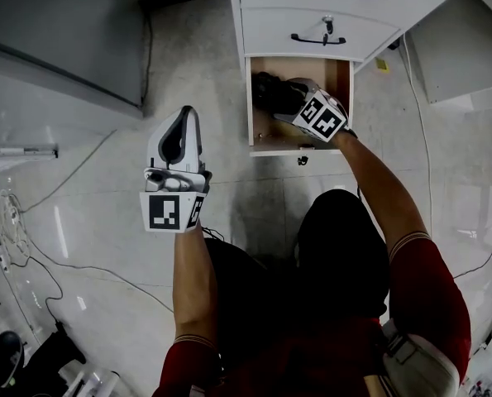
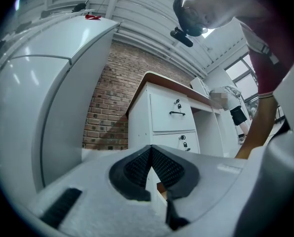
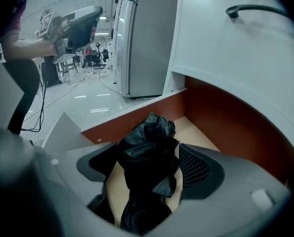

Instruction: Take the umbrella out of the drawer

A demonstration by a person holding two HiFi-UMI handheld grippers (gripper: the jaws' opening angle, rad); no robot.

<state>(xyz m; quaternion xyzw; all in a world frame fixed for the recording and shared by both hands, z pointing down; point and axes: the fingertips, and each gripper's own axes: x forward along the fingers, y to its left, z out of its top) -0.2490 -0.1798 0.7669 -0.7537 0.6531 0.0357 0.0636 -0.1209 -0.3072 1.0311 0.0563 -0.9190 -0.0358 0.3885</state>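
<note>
Umbrella [image 3: 147,154]: blk, folded, crumpled fabric.

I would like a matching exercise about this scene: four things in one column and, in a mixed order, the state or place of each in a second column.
Column one
1. left tool
2. right tool
3. umbrella
4. middle drawer

Column two
A. closed, with a black handle on its front
B. black, lying in the open bottom drawer
C. jaws together, empty, above the floor
D. jaws apart, reaching into a drawer

Pairs: 1-C, 2-D, 3-B, 4-A
</note>
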